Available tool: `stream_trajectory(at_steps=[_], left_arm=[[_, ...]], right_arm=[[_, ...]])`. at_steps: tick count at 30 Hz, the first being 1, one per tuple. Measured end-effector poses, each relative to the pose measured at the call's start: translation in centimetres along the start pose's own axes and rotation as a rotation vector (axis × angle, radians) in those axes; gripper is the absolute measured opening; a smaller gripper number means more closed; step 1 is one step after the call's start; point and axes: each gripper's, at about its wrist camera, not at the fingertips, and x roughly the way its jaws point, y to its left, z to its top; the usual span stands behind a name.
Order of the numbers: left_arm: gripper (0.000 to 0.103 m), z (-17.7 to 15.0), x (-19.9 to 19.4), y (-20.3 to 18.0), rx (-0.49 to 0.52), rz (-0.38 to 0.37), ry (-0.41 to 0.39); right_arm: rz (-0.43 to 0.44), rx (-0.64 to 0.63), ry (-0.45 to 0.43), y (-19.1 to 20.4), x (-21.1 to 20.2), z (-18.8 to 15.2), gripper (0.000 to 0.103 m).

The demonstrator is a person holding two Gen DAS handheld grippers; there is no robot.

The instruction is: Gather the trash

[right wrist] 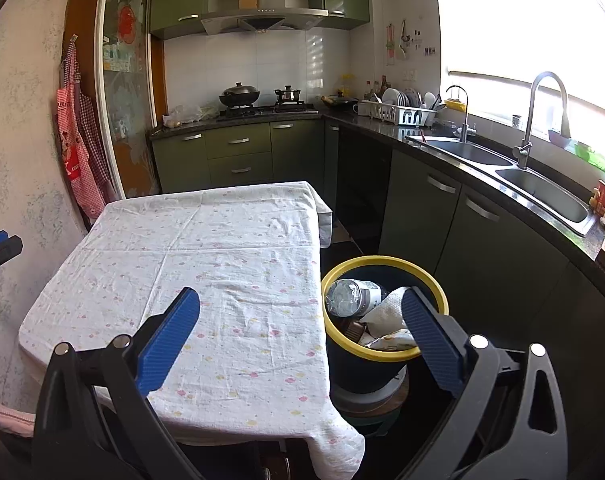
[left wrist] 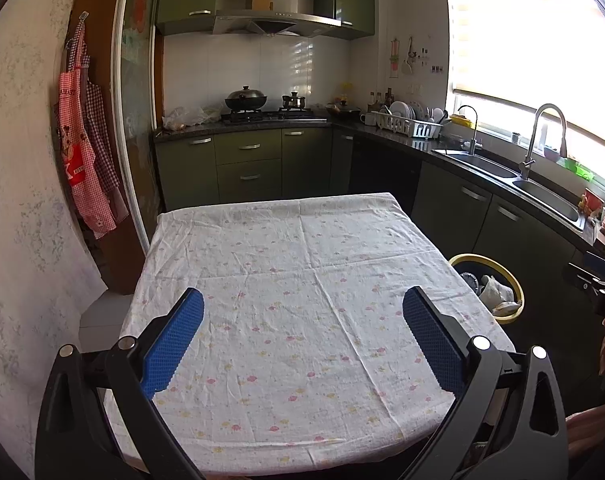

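Yellow-rimmed, dark-walled, the bin (right wrist: 386, 354) stands on a low stool just off the table's (right wrist: 206, 264) right edge, and everything left to do turns on it. From the right tool (right wrist: 300, 306) it lies at about 1 o'clock and below; that tool's right finger (right wrist: 430, 340) already crosses the rim in its own view. From the left tool (left wrist: 302, 308) the bin (left wrist: 516, 300) sits out at 3 o'clock, past the table corner, so the right hand is clearly the nearer one. Both tools are spread wide with nothing between the blue pads.

The trash is already inside: a crushed plastic bottle (right wrist: 352, 294) lying on its side, long axis running roughly 9 to 3 o'clock, with crumpled paper (right wrist: 388, 312) beside it at 4 o'clock and some darker scraps I cannot make out. The flowered cloth on the table is bare; I see no litter on it from either side.

My guess is the collecting is nearly or fully done. Anything further would drop straight down into the bin from the right, with only the hanging cloth corner close by. The sink (right wrist: 542, 192) and cabinets at 2 o'clock stand well apart.
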Motion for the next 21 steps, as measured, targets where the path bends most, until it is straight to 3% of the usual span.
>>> stream_trajectory(at_steps=[21], left_arm=[[0.098,-0.17,0.64,0.0,0.006,-0.009,0.016]], right_arm=[[0.002,0.005,0.005,-0.02,0.2,-0.08,0.096]])
